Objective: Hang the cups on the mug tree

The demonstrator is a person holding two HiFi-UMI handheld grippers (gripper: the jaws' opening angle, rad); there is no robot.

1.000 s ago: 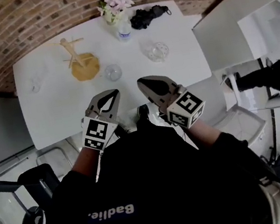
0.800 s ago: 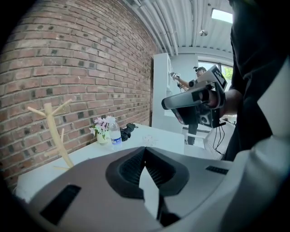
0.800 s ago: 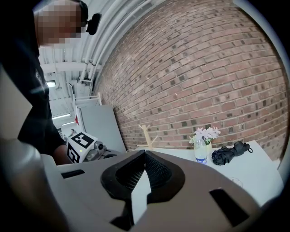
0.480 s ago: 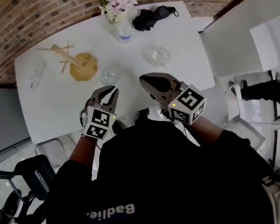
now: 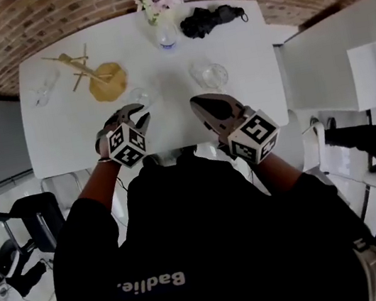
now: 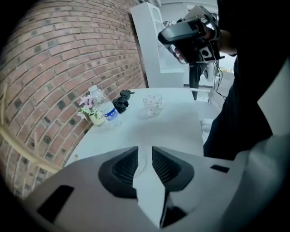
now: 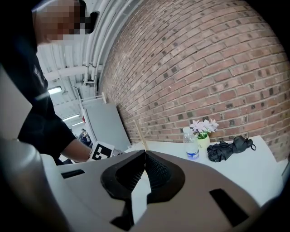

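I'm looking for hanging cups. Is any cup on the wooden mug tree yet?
No, the mug tree is bare, and the glass cups stand on the table.

Three glass cups, one mug tree; one water bottle, one flower vase, one table

- On my black shirt, in the head view, white letters read about "Badlie.".
- The water bottle on the desk carries a blue label, but its print is too small for me to read.
- The cube on my left claw and the cube on my right claw show black-and-white square patterns, not readable text.
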